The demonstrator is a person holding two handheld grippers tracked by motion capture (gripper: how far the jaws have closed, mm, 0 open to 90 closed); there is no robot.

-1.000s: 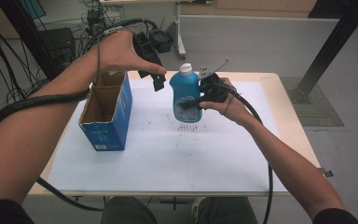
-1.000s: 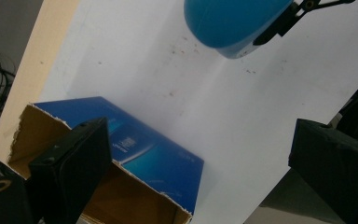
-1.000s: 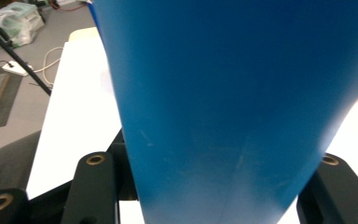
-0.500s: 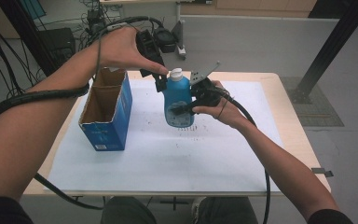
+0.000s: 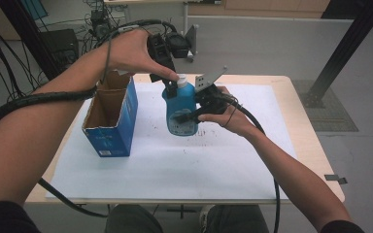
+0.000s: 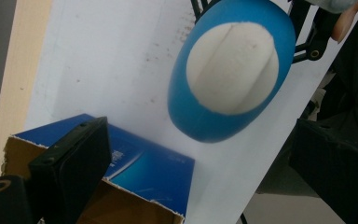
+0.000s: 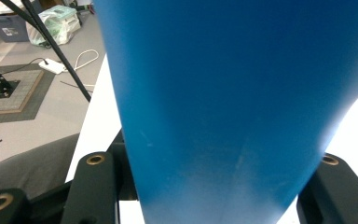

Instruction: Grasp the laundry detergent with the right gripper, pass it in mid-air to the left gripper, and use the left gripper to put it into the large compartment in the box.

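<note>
In the high view, a blue bottle (image 5: 180,109) with a white cap (image 5: 181,82) hangs in the air just above centre frame, over the white sheet (image 5: 175,160) that covers the desk (image 5: 311,141). The right tool (image 5: 199,109) clamps it from the right side, its black jaws closed across the bottle's body, with the right hand (image 5: 226,116) behind it reaching in from the lower right. In the right gripper view the bottle (image 7: 233,102) stands between the two jaws, pressed by both.

The left tool (image 5: 167,60) sits just above the cap, at upper centre of the high view, held by the left hand (image 5: 131,51) that comes in from the left edge. In the left gripper view its jaws stand wide apart at the lower left and lower right corners, gripping nothing, and the bottle (image 6: 233,70) shows end-on in the upper middle, cap (image 6: 233,67) facing the camera, between the jaws' lines but farther off.

An open blue box (image 5: 111,116) stands on the sheet at centre left of the high view, near the bottle but apart from it, its brown inside showing. In the left gripper view the box (image 6: 135,182) lies along the bottom edge, below the bottle.
</note>
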